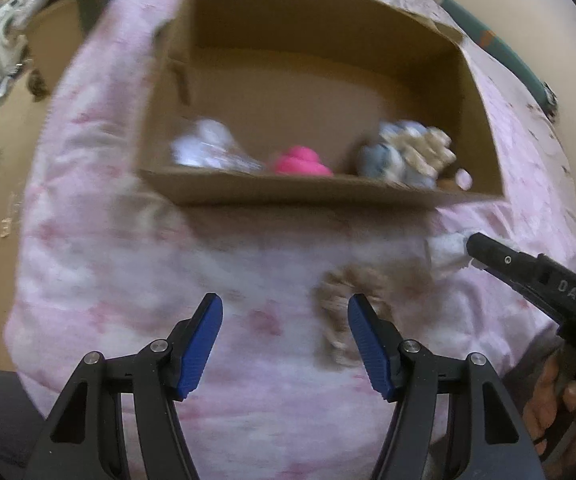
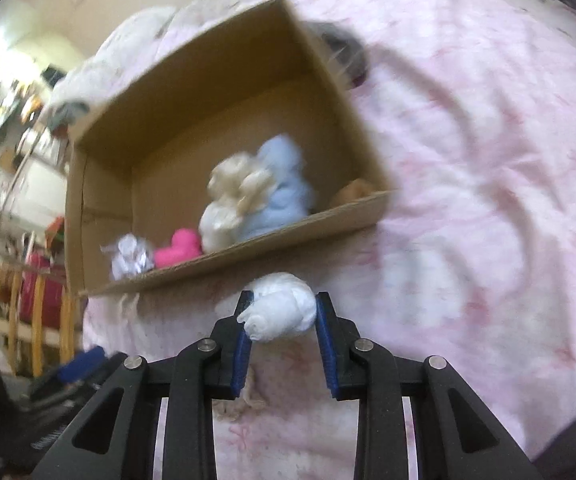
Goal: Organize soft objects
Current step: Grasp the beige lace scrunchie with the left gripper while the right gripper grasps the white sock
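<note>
Your way into the box [image 2: 224, 128] is open from above. Toys [image 2: 256, 192] crowd its near wall; the back half has room.

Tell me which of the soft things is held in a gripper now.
The white cloth bundle, squeezed between the right gripper fingers. The others lie inside the cardboard box or loose on the pink blanket.

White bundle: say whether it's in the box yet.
Out. The right gripper holds the white bundle short of the box.
</note>
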`<control>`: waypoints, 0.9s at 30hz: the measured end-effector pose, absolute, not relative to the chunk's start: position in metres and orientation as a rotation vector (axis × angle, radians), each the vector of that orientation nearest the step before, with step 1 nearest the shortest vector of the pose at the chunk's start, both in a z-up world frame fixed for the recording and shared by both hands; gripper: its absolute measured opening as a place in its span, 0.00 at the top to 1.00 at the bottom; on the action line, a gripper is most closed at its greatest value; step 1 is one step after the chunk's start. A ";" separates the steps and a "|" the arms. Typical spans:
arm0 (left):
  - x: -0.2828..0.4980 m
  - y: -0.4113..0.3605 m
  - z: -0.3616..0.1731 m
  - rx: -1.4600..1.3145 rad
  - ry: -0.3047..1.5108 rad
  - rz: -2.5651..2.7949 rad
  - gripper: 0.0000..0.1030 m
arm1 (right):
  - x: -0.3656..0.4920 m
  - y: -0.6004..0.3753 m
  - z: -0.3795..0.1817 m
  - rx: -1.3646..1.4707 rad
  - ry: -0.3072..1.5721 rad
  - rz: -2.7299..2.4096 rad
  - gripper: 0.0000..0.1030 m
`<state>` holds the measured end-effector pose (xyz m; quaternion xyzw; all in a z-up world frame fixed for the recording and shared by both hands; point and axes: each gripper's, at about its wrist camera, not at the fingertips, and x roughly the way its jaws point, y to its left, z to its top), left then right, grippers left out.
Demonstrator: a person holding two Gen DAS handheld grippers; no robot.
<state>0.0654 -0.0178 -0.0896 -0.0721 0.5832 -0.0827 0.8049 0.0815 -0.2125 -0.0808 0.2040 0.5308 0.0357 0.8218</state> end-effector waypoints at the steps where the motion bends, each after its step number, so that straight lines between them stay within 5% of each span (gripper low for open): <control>1: 0.066 -0.026 -0.092 -0.154 1.257 -0.196 0.40 | 0.077 -0.218 -0.079 0.452 1.128 0.067 0.69; 20: 0.078 -0.087 -0.147 -0.111 1.417 -0.154 0.40 | 0.052 -0.253 -0.067 0.587 1.078 0.047 0.69; 24: 0.074 -0.091 -0.149 -0.051 1.410 -0.142 0.84 | 0.052 -0.252 -0.068 0.596 1.079 0.054 0.69; 27: 0.074 -0.082 -0.148 -0.059 1.408 -0.153 0.90 | 0.052 -0.252 -0.068 0.601 1.078 0.057 0.69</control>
